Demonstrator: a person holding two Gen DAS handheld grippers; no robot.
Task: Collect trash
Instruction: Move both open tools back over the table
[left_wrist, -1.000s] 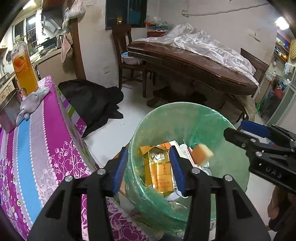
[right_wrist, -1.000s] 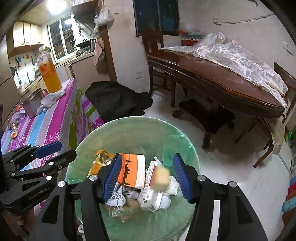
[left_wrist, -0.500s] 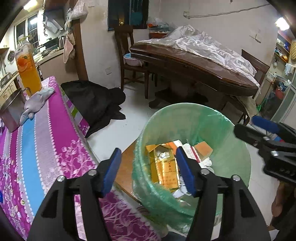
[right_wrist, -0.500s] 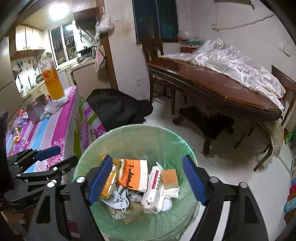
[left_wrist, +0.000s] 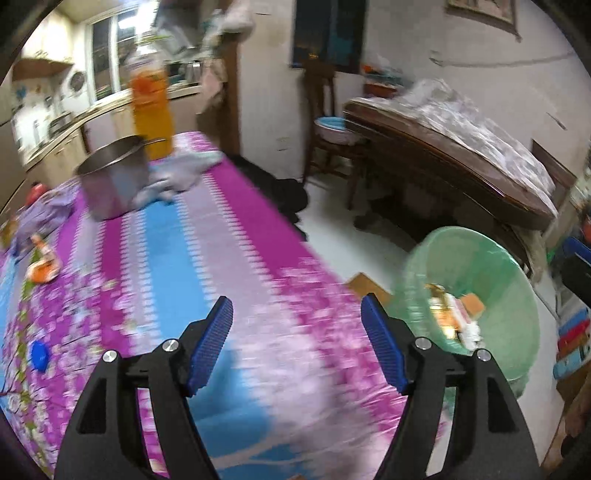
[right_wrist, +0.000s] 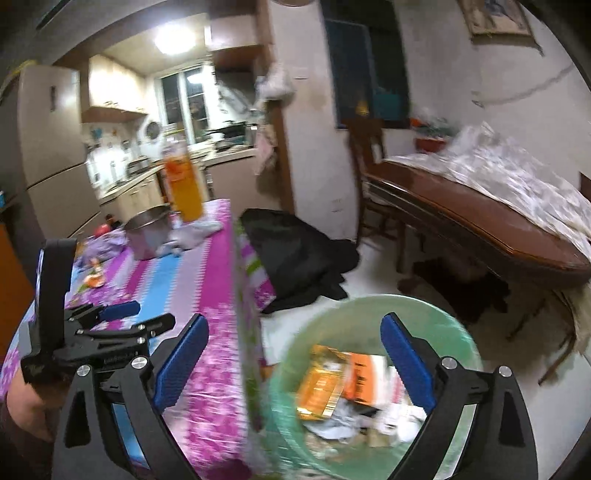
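A green-lined trash bin (left_wrist: 480, 295) holding boxes and wrappers stands on the floor beside the purple flowered table (left_wrist: 177, 266); it also shows in the right wrist view (right_wrist: 369, 387). My left gripper (left_wrist: 297, 343) is open and empty above the table's near end. My right gripper (right_wrist: 293, 363) is open and empty, above the table edge and the bin's rim. An orange scrap (left_wrist: 42, 271) and a blue cap (left_wrist: 40, 355) lie on the table at the left. The left gripper (right_wrist: 122, 317) shows in the right wrist view.
A steel pot (left_wrist: 110, 184), a grey cloth (left_wrist: 177, 177) and an orange drink jug (left_wrist: 152, 110) stand at the table's far end. A black bag (right_wrist: 295, 266) lies on the floor. A brown dining table (right_wrist: 480, 221) with chairs stands at the right.
Both grippers have swung left from over the bin toward the table and opened wider. The tan block that was falling now lies in the bin.
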